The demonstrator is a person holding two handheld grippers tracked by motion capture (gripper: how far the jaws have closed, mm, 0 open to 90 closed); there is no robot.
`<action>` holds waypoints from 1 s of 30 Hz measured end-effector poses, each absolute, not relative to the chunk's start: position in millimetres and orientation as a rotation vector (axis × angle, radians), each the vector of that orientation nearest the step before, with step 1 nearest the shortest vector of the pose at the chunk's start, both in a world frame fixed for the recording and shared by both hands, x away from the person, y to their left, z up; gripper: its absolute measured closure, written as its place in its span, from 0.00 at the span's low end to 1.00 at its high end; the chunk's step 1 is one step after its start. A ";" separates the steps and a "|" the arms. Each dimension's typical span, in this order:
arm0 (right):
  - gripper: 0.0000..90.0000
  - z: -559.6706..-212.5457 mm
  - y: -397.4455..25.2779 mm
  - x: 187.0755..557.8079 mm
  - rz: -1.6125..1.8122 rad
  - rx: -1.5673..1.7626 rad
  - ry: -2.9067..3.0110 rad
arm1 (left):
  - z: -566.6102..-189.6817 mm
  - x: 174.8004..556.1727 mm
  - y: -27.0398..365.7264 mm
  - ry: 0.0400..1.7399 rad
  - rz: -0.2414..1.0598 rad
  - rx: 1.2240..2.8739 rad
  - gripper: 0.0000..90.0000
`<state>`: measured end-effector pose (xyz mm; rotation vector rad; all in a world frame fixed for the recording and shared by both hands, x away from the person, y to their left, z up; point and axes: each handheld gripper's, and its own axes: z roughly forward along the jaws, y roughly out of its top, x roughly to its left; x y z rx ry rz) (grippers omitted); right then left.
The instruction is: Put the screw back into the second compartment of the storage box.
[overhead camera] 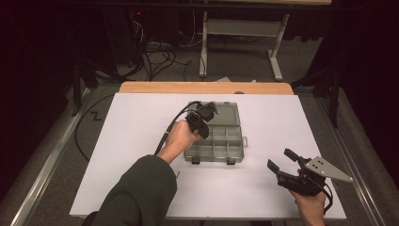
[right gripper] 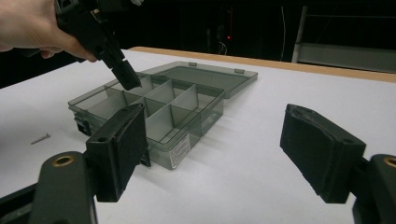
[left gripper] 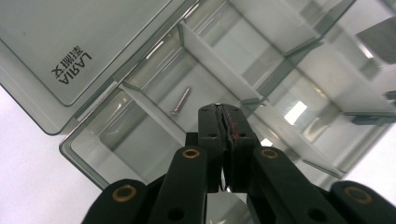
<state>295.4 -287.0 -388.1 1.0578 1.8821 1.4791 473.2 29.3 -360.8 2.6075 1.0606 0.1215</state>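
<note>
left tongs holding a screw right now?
No: in the left gripper view the left tongs are shut on nothing, and the screw lies loose in a compartment of the organizer box.

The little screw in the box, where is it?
In the left gripper view the screw lies in a corner compartment of the open box, next to the lid, just beyond the shut left gripper.

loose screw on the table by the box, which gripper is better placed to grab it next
Judging by position, the left. The left gripper hangs over the organizer box, and the loose screw lies just beside that forearm. The right gripper is open but sits far across the table.
</note>
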 end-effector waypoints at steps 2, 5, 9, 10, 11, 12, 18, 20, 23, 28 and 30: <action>0.27 -388.0 -286.7 295.2 1.484 1.058 1.880 | -362.6 475.3 28.7 1.069 0.118 2.603 0.97; 0.27 -388.4 -286.6 295.1 1.479 1.054 1.886 | -364.8 477.6 27.5 1.076 0.114 2.603 0.97; 0.27 -388.1 -287.2 295.4 1.484 1.058 1.881 | -365.3 478.9 29.5 1.085 0.129 2.586 0.96; 0.27 -388.1 -287.1 295.3 1.483 1.056 1.883 | -364.5 478.6 30.3 1.089 0.131 2.578 0.95; 0.27 -388.2 -286.8 295.3 1.482 1.055 1.884 | -363.1 478.1 31.3 1.087 0.133 2.575 0.93; 0.27 -388.2 -286.6 295.3 1.480 1.054 1.885 | -362.0 477.4 31.9 1.087 0.137 2.570 0.92; 0.27 -388.4 -286.8 295.2 1.478 1.056 1.887 | -354.4 470.9 33.8 1.060 0.168 2.563 0.87; 0.27 -388.2 -286.9 295.2 1.480 1.056 1.884 | -352.9 467.8 35.1 1.053 0.174 2.554 0.85; 0.27 -388.4 -285.8 295.4 1.476 1.055 1.890 | -350.5 462.8 38.0 1.043 0.189 2.556 0.79; 0.27 -388.6 -285.5 295.5 1.479 1.056 1.889 | -344.4 456.9 45.0 1.050 0.208 2.539 0.71; 0.27 -389.2 -285.4 296.3 1.475 1.059 1.896 | -341.6 454.4 47.9 1.045 0.220 2.536 0.68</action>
